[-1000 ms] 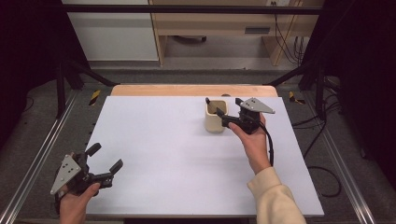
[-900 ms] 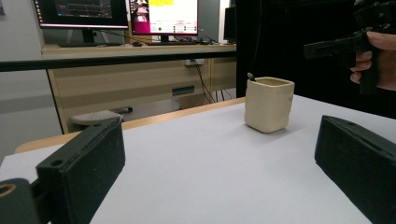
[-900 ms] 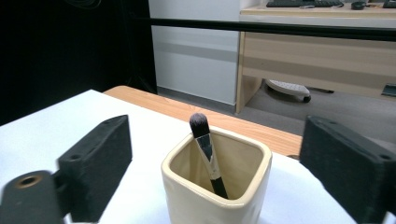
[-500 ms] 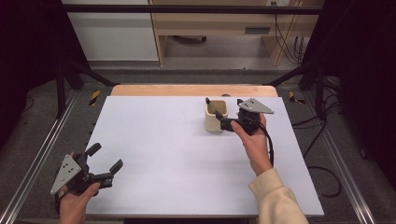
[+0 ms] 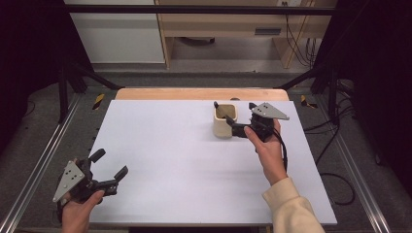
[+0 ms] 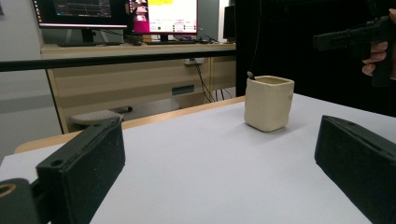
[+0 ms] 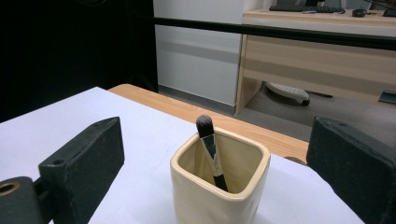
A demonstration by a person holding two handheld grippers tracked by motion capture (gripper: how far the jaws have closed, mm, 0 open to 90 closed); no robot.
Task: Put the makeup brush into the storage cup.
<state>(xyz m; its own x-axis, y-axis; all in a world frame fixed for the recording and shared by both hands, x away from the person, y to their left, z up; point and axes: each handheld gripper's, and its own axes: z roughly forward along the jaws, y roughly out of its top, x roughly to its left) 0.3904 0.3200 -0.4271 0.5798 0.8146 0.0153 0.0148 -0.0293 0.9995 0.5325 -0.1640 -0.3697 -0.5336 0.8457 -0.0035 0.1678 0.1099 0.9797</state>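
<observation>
The cream square ceramic cup [image 7: 219, 186], holding a dark-bristled brush [image 7: 212, 151], stands far right on the white surface [image 5: 184, 165] between the wide-open, empty right claw [image 5: 236, 121]; rigid, breakable, probably slippery, so grip opposite walls.

Brush [image 7: 211, 151] in cup [image 5: 225, 123] at table's [image 5: 184, 160] far right, monitors [image 6: 119, 11] behind

- Two monitors [image 6: 116, 14] on a desk beyond the table show lit windows, but their text is too small and blurred to read.
- No other lettering is legible.
</observation>
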